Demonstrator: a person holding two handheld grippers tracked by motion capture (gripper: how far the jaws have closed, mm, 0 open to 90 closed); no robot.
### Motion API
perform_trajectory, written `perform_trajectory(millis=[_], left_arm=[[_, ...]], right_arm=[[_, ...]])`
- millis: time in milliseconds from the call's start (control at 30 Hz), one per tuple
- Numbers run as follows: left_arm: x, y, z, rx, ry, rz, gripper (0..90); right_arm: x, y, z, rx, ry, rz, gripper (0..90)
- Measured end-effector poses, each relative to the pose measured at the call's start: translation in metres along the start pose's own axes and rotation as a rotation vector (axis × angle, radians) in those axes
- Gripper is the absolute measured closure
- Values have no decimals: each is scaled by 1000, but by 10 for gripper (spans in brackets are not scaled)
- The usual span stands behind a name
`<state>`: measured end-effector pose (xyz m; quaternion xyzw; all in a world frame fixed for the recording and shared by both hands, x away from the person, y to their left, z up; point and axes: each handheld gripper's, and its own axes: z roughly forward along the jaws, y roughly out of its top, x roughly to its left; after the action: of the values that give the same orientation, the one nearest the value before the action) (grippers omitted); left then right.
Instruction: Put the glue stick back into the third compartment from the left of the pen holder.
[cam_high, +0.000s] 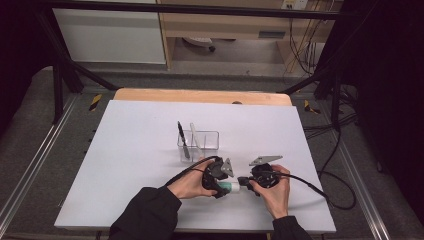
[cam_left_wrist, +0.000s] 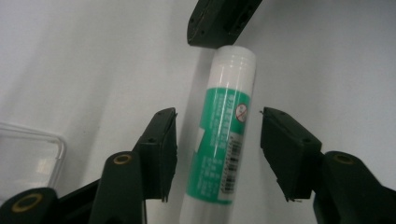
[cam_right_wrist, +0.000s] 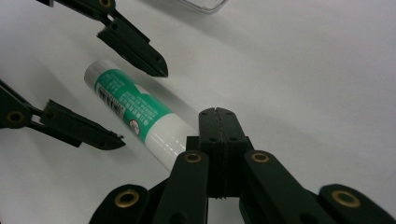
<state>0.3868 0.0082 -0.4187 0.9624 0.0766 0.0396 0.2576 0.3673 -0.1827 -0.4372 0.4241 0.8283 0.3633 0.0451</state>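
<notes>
The glue stick (cam_left_wrist: 224, 135) is a white tube with a green printed label, a barcode and a small round red warning mark; one end is plain white with faint rings. It lies flat on the white bench (cam_high: 130, 165), in the lower middle of the high view, lengthwise between the two hands.

Counted: one glue stick, one clear plastic box (cam_high: 199, 145) in the centre of the high view, two slim items standing in that box, one dark (cam_high: 183, 139) and one pale (cam_high: 194, 136), and two hand-held grippers.

In the left gripper view the tube runs from the bottom centre of the frame up toward the top centre. The left hand-held gripper (cam_left_wrist: 218, 154) stands wide, one jaw on either side of the label; a gap shows on each side, so neither jaw touches it. A corner of the clear box shows at the lower left edge of that frame.

The right hand-held gripper (cam_right_wrist: 218, 116) has its jaws pressed together with nothing between them. In the right gripper view its tips sit just right of centre, against the near end of the tube, which runs from there to the upper left; whether they truly touch it I cannot tell. In the left gripper view the same closed tips (cam_left_wrist: 219, 21) appear at the top centre, right at the tube's white end.
</notes>
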Motion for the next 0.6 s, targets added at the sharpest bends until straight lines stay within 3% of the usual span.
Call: perform_trajectory(millis=[467, 600], left_arm=[[-3, 6, 9, 66, -33, 18, 597], [-5, 9, 10, 86, -31, 29, 610]], right_arm=[[4, 1, 4, -4, 10, -7, 900], [3, 1, 0, -12, -1, -11, 861]])
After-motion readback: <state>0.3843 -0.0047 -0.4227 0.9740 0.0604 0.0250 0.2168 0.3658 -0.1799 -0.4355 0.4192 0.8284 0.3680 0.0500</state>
